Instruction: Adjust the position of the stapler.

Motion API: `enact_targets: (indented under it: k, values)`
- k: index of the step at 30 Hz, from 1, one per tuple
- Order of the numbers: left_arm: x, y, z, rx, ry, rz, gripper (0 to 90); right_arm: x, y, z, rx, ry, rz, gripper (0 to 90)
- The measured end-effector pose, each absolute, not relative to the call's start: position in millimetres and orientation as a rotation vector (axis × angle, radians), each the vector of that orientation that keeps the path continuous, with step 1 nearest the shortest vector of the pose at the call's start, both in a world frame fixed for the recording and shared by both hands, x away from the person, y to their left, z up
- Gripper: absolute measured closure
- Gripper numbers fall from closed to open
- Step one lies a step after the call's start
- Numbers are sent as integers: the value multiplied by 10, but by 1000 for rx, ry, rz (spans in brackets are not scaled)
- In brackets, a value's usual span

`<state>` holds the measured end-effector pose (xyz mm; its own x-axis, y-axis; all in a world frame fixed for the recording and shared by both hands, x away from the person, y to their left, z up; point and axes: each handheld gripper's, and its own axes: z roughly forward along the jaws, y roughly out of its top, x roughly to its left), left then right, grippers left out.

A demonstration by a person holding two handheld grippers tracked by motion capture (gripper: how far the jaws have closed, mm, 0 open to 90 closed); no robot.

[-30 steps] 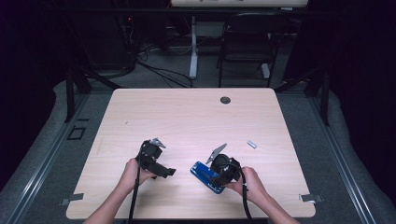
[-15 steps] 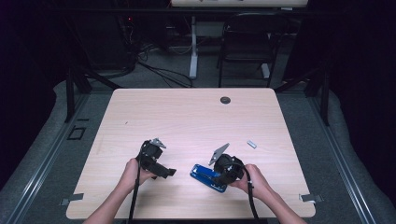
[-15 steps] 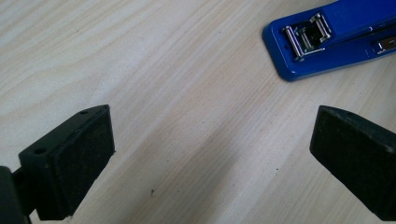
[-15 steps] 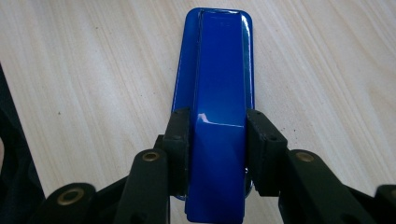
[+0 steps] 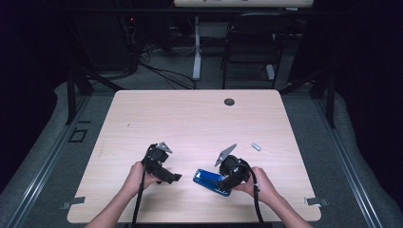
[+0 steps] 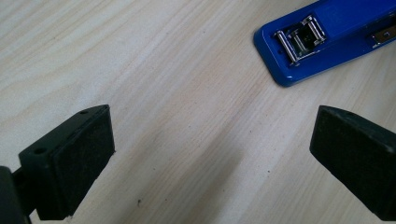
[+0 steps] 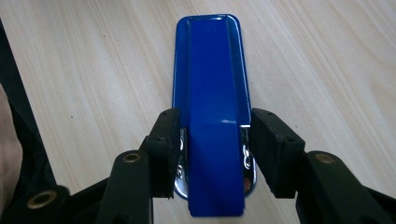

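Note:
A blue stapler [image 5: 211,181] lies flat on the wooden table [image 5: 190,123] near its front edge. My right gripper [image 5: 223,180] straddles the stapler's rear end. In the right gripper view its jaws have just been opening, and the pads [image 7: 168,140] stand a hair off the sides of the stapler [image 7: 210,84]. My left gripper [image 5: 172,178] rests to the left of the stapler, aimed toward it. In the left gripper view that gripper [image 6: 210,154] is wide open over bare wood, with the metal-fitted front end of the stapler [image 6: 327,37] at the upper right.
A small pale metal piece [image 5: 256,146] lies on the table right of the grippers. A black round grommet [image 5: 229,101] sits near the far edge. A dark chair [image 5: 252,42] and cables stand beyond the table. Tape marks [image 5: 316,201] flag the front corners.

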<state>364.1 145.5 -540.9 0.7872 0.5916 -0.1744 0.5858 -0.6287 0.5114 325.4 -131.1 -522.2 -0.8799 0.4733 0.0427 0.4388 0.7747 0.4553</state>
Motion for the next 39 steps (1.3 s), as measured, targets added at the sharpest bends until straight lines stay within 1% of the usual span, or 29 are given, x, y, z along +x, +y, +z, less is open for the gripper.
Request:
enact_targets:
  k: [1,2,3,5,6,11,15,17,24,25,26,27,28,30,31,33,35,36,39]
  values:
    - [3641,1455,-5409,2418,874,14,1,3254,-1311,-5222,744,2889,713,540]
    - [3641,1453,-5409,2419,874,14,1,3246,-1260,-5247,732,2886,686,572]
    - [3639,1452,-5409,2418,874,17,1,3246,-1260,-5247,732,2886,686,572]
    - [3639,1451,-5408,2415,872,16,1,3224,-1225,-5275,706,2870,657,652]
    - [3638,1447,-5409,2416,870,14,1,3217,-1256,-5278,675,2864,694,662]
    - [3633,1435,-5409,2419,857,9,1,3234,-1285,-5289,635,2884,709,663]
    - [3634,1439,-5410,2420,854,7,1,3200,-1296,-5280,465,2922,706,663]
    - [3634,1440,-5409,2418,853,7,1,3205,-1309,-5285,435,2938,719,663]
    - [3635,1427,-5415,2424,842,-1,1,3260,-1353,-5303,416,2988,770,656]
    - [3636,1427,-5415,2425,841,-2,1,3269,-1356,-5302,428,3002,760,646]
    - [3636,1429,-5415,2426,842,-2,1,3271,-1368,-5280,403,3003,667,572]
    - [3633,1430,-5415,2419,851,-2,1,3271,-1368,-5280,403,3003,667,572]
    - [3631,1433,-5414,2417,853,-3,1,3273,-1421,-5284,459,3020,692,548]
    - [3629,1440,-5411,2416,851,-1,1,3284,-1486,-5262,492,3017,691,546]
    - [3629,1445,-5409,2414,852,-2,1,3284,-1486,-5262,492,3017,691,546]
    - [3630,1447,-5409,2417,851,0,1,3271,-1526,-5239,490,3025,665,584]
    - [3629,1445,-5410,2417,850,2,1,3250,-1521,-5241,492,3022,676,588]
    - [3623,1439,-5408,2421,854,17,1,3228,-1521,-5226,478,3019,664,646]
    - [3623,1437,-5408,2421,847,2,1,3208,-1526,-5220,436,3015,647,657]
